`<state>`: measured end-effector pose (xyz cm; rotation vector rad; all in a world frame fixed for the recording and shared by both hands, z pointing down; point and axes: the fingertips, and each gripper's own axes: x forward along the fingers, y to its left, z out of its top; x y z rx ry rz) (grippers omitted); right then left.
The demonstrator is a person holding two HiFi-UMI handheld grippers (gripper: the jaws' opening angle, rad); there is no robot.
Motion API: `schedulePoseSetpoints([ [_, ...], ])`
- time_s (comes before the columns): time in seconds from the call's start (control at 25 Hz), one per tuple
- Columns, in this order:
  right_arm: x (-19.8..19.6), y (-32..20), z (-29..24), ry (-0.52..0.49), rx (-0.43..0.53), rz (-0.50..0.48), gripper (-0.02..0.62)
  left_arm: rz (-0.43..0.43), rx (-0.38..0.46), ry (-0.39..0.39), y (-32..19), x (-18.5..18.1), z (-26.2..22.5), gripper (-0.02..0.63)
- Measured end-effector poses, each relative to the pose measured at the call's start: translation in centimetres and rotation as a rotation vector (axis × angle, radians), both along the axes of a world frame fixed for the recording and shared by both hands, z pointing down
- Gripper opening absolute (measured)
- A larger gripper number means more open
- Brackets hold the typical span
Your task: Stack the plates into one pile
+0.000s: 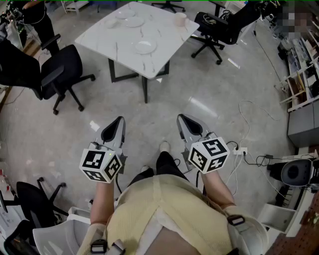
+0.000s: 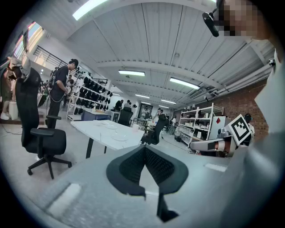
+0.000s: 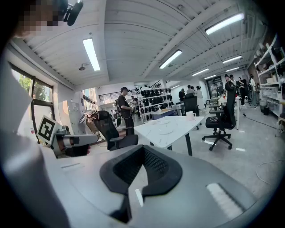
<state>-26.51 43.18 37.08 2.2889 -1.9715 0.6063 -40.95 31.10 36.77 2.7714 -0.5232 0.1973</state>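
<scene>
Several white plates lie apart on a white marble table far ahead of me: one near its front edge, a second further back, a third behind that. A white cup stands at the table's far right. My left gripper and right gripper are held side by side over the bare floor, well short of the table, both shut with nothing in them. The left gripper view shows its closed jaws and the table with plates beyond. In the right gripper view, closed jaws point towards the table.
A black office chair stands left of the table, another at its far right. Cables and a power strip lie on the floor to my right, near shelving. People stand at racks in the background.
</scene>
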Motion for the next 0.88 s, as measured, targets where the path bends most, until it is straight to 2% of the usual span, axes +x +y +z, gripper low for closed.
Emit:
schedulePoseSetpoints([
  [0.2, 0.7, -0.4, 0.3, -0.005, -0.001, -0.002, 0.003, 0.007, 0.019, -0.031, -0.3, 1.0, 0.6, 0.0],
  [0.48, 2.3, -1.5, 1.0, -0.036, -0.009, -0.013, 0.003, 0.027, -0.031, -0.035, -1.0, 2.8, 1.4, -0.002],
  [0.72, 3.6, -3.5, 1.4, -0.053, -0.017, -0.032, 0.003, -0.005, -0.051, -0.03, -2.7, 3.4, 1.4, 0.002],
  [0.88, 4.9, -5.0, 1.7, -0.063, -0.026, -0.041, 0.003, -0.012, -0.03, -0.063, -3.8, 4.3, 1.8, 0.002],
])
